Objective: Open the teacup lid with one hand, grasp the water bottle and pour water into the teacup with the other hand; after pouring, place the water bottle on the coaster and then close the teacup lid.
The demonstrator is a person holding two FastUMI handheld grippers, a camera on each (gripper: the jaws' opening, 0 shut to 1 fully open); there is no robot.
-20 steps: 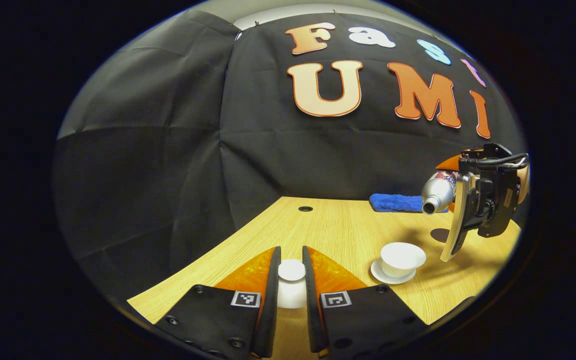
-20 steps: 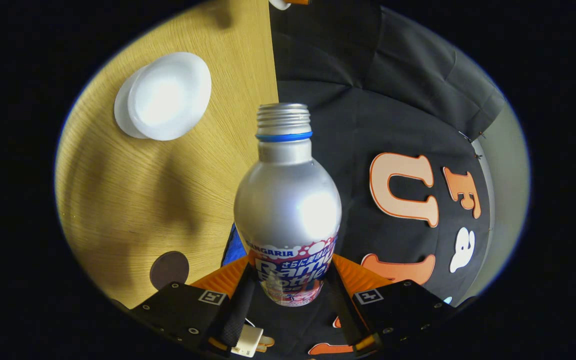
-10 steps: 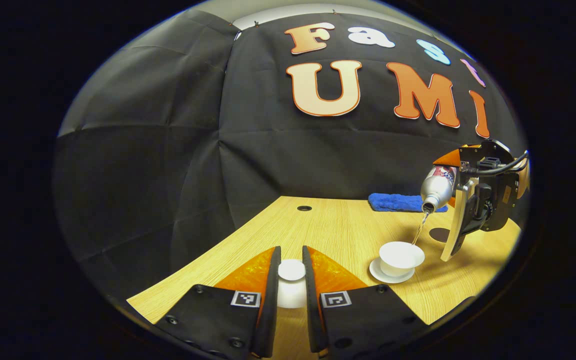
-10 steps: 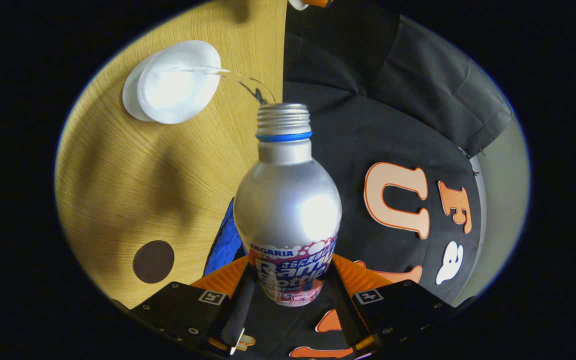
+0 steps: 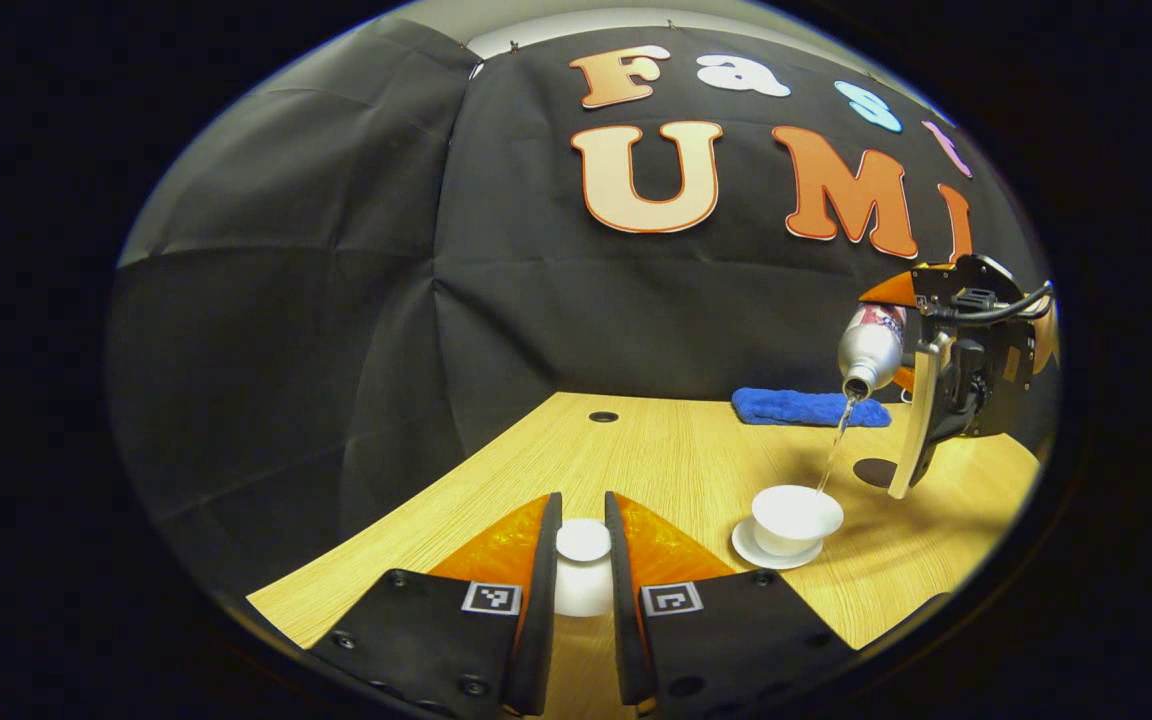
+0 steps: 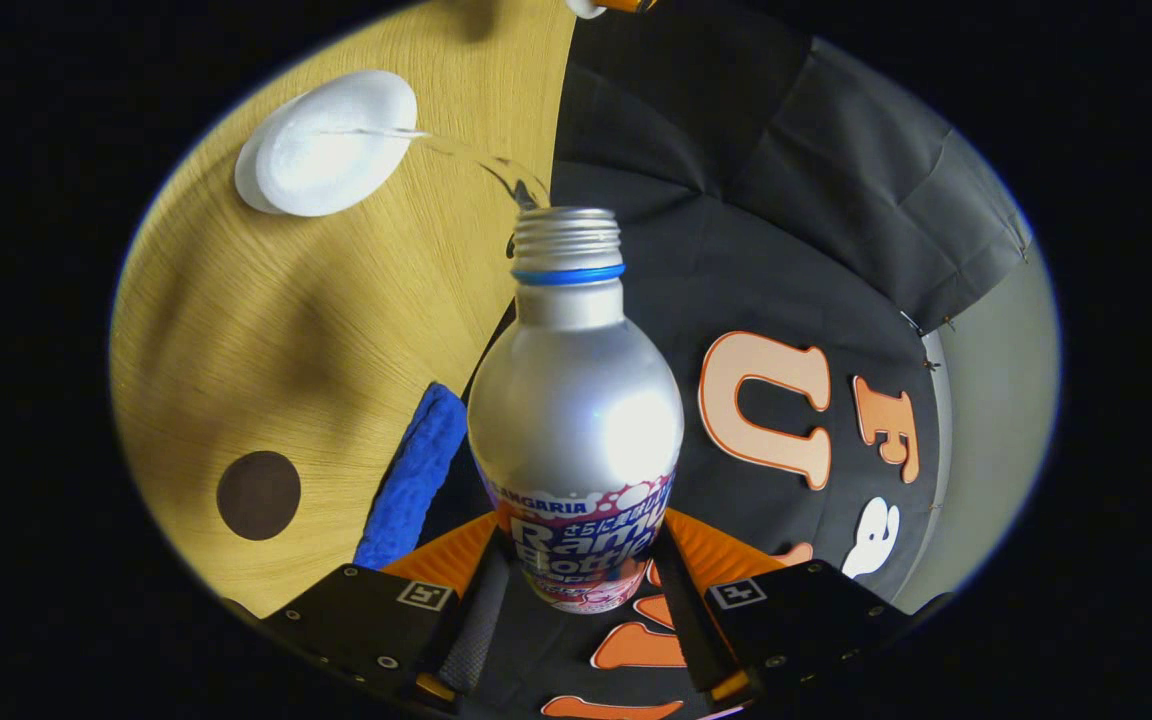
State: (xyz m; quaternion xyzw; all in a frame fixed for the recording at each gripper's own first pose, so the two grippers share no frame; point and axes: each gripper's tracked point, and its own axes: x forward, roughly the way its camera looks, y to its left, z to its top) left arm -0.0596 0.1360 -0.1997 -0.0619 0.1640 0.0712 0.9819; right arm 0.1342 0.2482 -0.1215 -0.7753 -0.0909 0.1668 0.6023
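Nearest the left gripper view's camera, the left gripper (image 5: pixel 583 560) is pinching the white teacup lid (image 5: pixel 583 541) above the table (image 5: pixel 676 460). Beyond, the right gripper (image 6: pixel 581 600) is clamping the tilted water bottle (image 6: pixel 576 400), whose water is streaming into the open teacup (image 5: pixel 796 515) near the coaster (image 6: pixel 258 495).
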